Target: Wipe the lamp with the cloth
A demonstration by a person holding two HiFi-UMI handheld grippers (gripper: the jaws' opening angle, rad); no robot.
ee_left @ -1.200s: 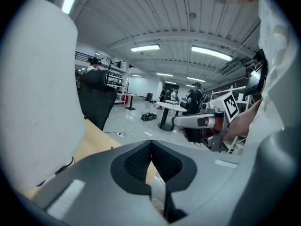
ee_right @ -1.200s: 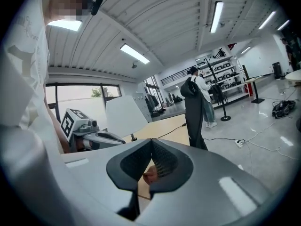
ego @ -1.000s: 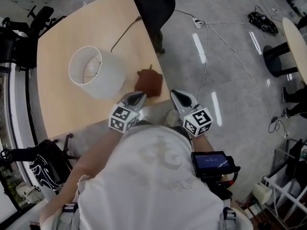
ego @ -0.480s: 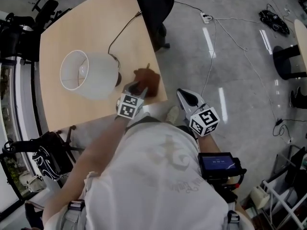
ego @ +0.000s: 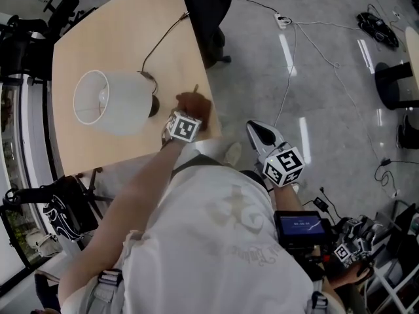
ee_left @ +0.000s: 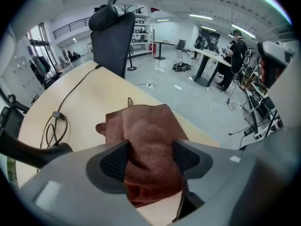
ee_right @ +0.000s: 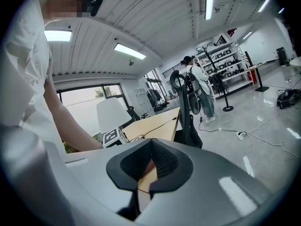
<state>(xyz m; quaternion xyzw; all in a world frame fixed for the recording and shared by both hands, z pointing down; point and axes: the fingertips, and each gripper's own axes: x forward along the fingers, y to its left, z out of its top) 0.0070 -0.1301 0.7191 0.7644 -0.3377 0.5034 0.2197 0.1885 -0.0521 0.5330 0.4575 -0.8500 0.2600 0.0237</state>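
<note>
My left claw (ee_left: 149, 157) has just spread around the cloth (ee_left: 146, 126), bunched at the bench (ee_left: 89, 102) edge near the lamp (ego: 110, 101); right claw (ee_right: 150, 163) pressed together, empty. Closing too shallow could snag one fold and drag it off

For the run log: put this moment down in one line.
left gripper: jaws just opened wide, astride brown cloth on wooden table | right gripper: shut, empty, clear of table | table lamp: untouched

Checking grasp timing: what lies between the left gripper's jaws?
The brown cloth, straddled by the left gripper, whose jaws have just been opening; seen in the left gripper view.
</note>
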